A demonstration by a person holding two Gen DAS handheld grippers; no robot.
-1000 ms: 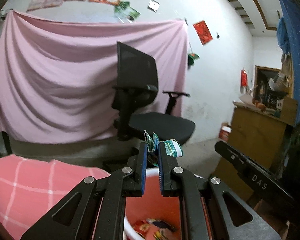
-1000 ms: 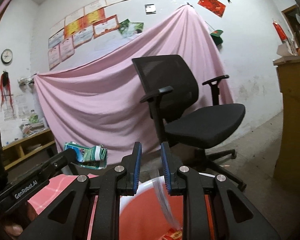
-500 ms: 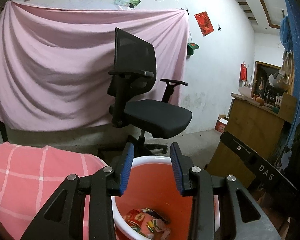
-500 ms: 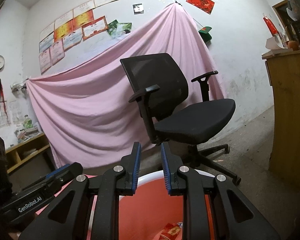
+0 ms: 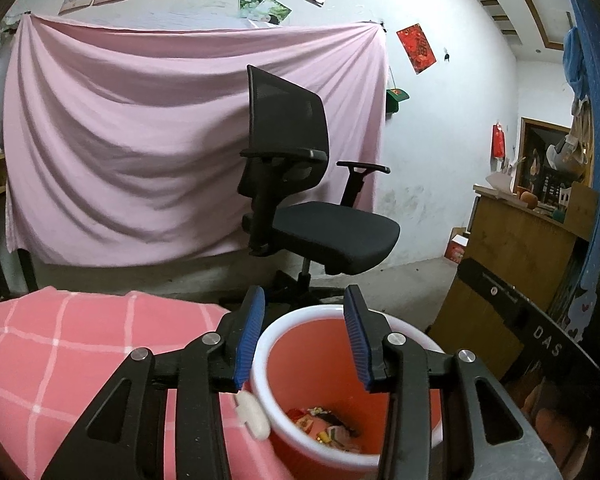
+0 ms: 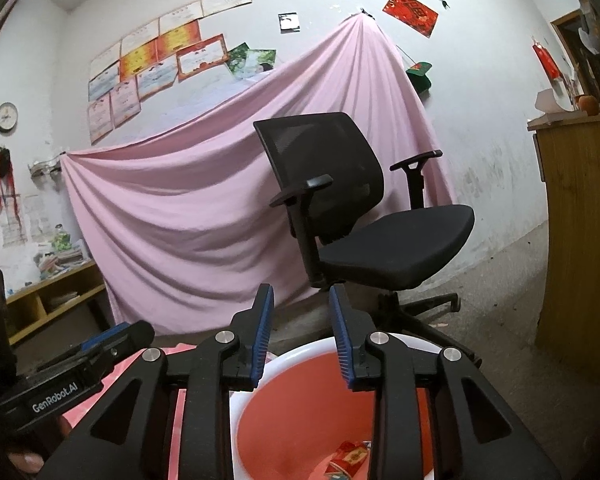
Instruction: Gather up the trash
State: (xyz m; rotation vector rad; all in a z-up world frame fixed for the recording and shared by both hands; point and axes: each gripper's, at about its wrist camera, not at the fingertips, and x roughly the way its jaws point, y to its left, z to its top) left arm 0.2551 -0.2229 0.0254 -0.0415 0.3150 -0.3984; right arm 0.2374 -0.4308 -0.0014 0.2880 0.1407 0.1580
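Note:
A red bucket with a white rim [image 5: 312, 316] stands just below both grippers, with crumpled wrappers [image 5: 324, 432] lying at its bottom. My left gripper [image 5: 304, 308] hangs over the bucket's mouth, its jaws opening with nothing between them. My right gripper [image 6: 302, 304] is above the same bucket [image 6: 300, 360], jaws also opening and empty. More wrappers [image 6: 350, 458] show inside in the right wrist view. The left gripper's body [image 6: 68, 364] shows at that view's lower left.
A black office chair [image 5: 308, 208] stands behind the bucket before a pink sheet [image 5: 140, 140] hung on the wall. A pink checked cloth [image 5: 60, 360] covers the surface at left, with a small white scrap [image 5: 254, 414] at its edge. A wooden cabinet [image 5: 512, 264] stands at right.
The left gripper let go of the green-and-white wrapper it held, and it is gone from view. Both grippers' jaws have spread apart, the right only in the last half second.

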